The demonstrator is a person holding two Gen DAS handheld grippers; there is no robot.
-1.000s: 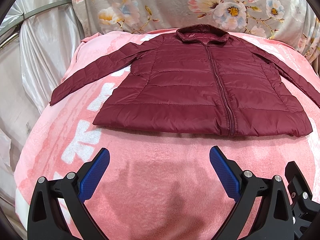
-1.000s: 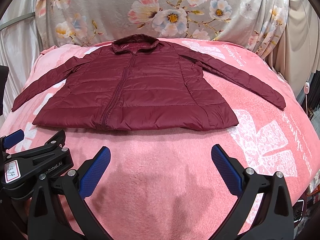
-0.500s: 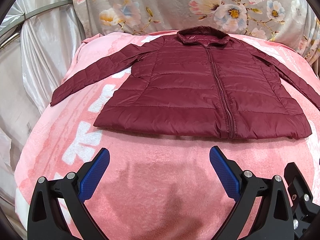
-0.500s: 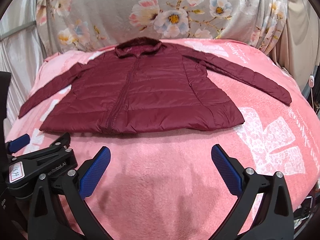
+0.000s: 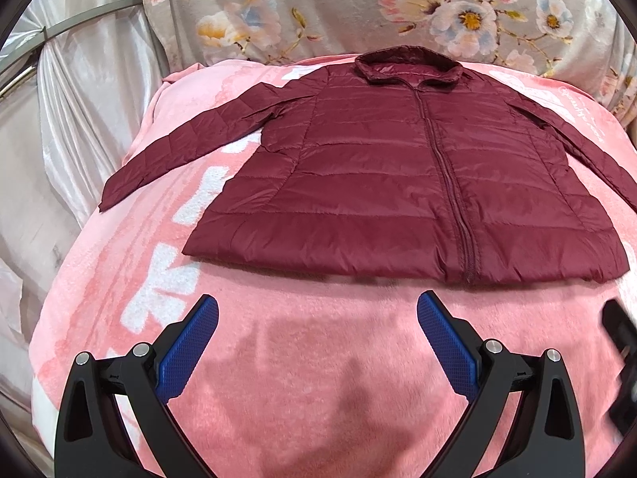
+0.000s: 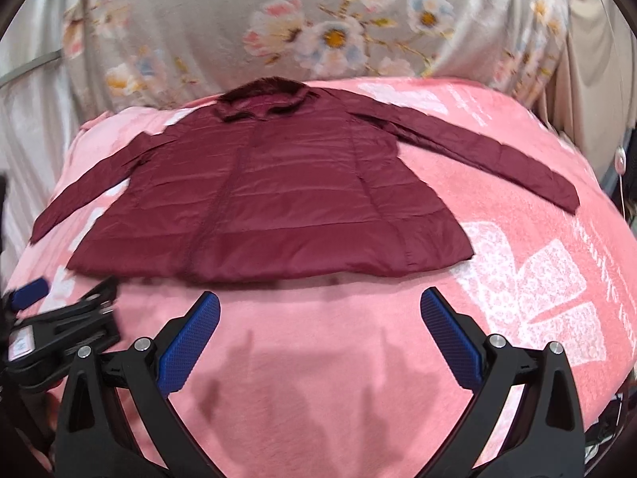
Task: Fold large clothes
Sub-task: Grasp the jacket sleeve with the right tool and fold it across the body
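A dark red quilted jacket (image 5: 398, 183) lies flat and zipped on a pink blanket (image 5: 318, 358), collar far, both sleeves spread out. It also shows in the right wrist view (image 6: 286, 207). My left gripper (image 5: 317, 330) is open and empty, hovering over bare blanket just short of the jacket's hem. My right gripper (image 6: 319, 330) is open and empty, also just short of the hem. The left gripper's body (image 6: 59, 338) shows at the left edge of the right wrist view.
A floral cloth (image 5: 358, 12) hangs behind the blanket. Pale shiny curtains (image 5: 79, 91) hang on the left. The blanket has white letter patterns (image 6: 533, 290) on the right side. A cable with a small round piece (image 6: 620, 163) hangs at the far right edge.
Both grippers have moved forward toward the jacket's hem; the right one moves faster, with blur. Both stay open. The jacket has not moved.
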